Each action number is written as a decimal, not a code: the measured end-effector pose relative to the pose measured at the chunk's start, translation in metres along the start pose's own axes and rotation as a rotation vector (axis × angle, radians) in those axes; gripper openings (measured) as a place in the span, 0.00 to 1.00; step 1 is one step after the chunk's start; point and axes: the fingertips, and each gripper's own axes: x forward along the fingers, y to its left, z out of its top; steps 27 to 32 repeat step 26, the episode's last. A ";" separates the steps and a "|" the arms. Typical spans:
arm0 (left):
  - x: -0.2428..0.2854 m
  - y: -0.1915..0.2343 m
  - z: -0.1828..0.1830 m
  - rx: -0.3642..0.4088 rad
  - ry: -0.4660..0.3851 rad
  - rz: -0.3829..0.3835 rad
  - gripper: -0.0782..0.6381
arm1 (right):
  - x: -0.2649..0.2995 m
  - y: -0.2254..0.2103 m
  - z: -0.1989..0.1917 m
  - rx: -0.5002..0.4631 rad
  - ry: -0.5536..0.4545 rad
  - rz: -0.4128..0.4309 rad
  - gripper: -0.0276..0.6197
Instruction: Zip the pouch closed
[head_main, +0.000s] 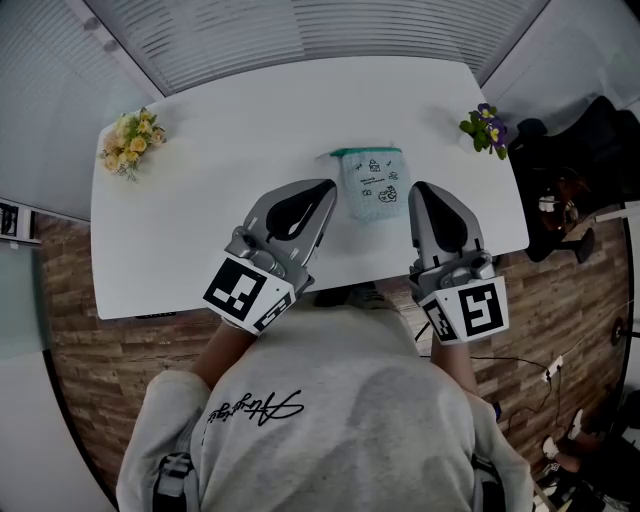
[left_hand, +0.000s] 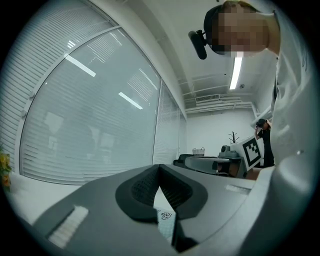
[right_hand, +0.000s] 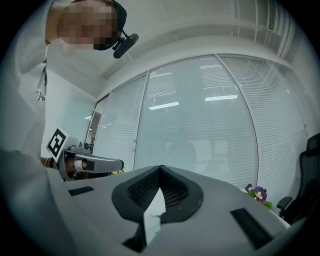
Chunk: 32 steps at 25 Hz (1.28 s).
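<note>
A small pale teal pouch (head_main: 375, 186) with doodle prints lies flat on the white table (head_main: 200, 220), its green zipper edge on the far side. My left gripper (head_main: 326, 186) hovers just left of the pouch, its jaws shut with nothing between them. My right gripper (head_main: 417, 188) sits just right of the pouch, also shut and holding nothing. In the left gripper view the closed fingertips (left_hand: 159, 168) meet, and a sliver of the pouch (left_hand: 165, 219) shows below them. The right gripper view shows its pads (right_hand: 160, 170) pressed together.
Yellow flowers (head_main: 131, 140) stand at the table's far left corner and purple flowers (head_main: 487, 127) at the far right. A black chair (head_main: 585, 150) stands beyond the right edge. The near table edge lies under both grippers, and blinds cover the windows behind.
</note>
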 end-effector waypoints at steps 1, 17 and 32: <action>0.000 -0.001 0.000 0.002 -0.001 -0.002 0.11 | -0.001 0.000 0.000 -0.002 0.000 -0.004 0.05; -0.001 -0.006 -0.001 -0.004 0.002 -0.001 0.11 | -0.007 0.000 -0.001 0.015 -0.012 -0.005 0.04; 0.005 -0.004 0.002 -0.002 -0.003 -0.004 0.11 | -0.004 -0.004 0.000 0.010 -0.010 -0.001 0.04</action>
